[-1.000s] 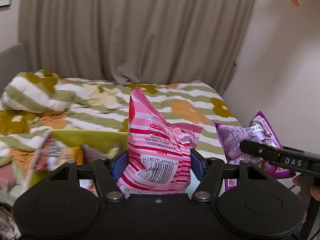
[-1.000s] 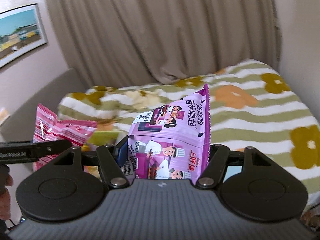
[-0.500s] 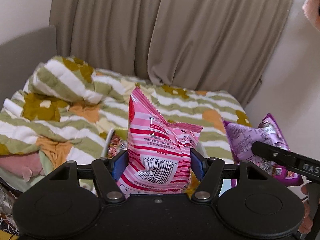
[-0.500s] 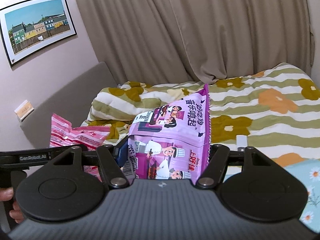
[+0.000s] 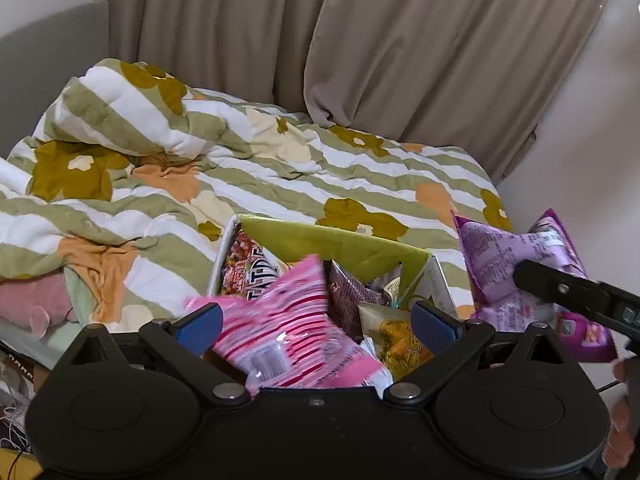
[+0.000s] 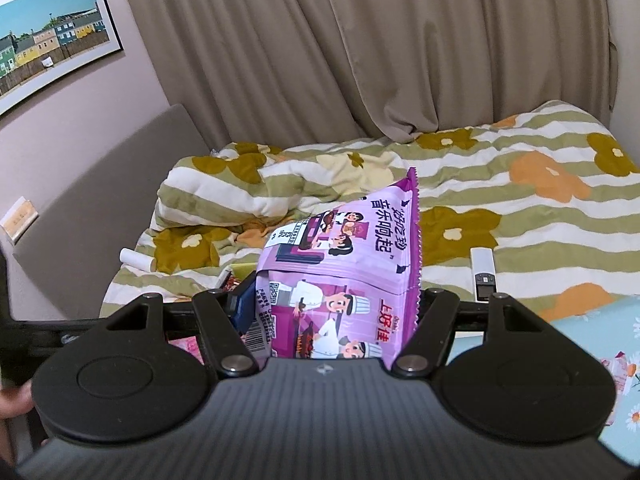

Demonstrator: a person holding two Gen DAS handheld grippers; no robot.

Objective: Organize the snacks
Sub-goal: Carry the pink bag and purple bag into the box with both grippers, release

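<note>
My left gripper (image 5: 316,322) is open above a green-lined box (image 5: 344,240) that holds several snack packs. A pink striped snack bag (image 5: 296,332), blurred, drops free between the spread blue pads (image 5: 200,324) toward the box. My right gripper (image 6: 332,300) is shut on a purple snack bag (image 6: 344,276) with cartoon chefs, held upright. The same purple bag (image 5: 520,276) and the right gripper's finger show at the right of the left wrist view, beside the box.
A green-striped floral duvet (image 5: 248,168) covers the bed under the box. A white remote (image 6: 483,274) and a white roll (image 6: 138,259) lie on the bed. Beige curtains (image 6: 360,48) hang behind. A grey headboard (image 6: 92,216) and framed picture (image 6: 52,44) are at left.
My left gripper opened and let go of the pink bag, which now falls toward the box. Both grippers tilted downward over the bed; the right one still holds the purple bag.
</note>
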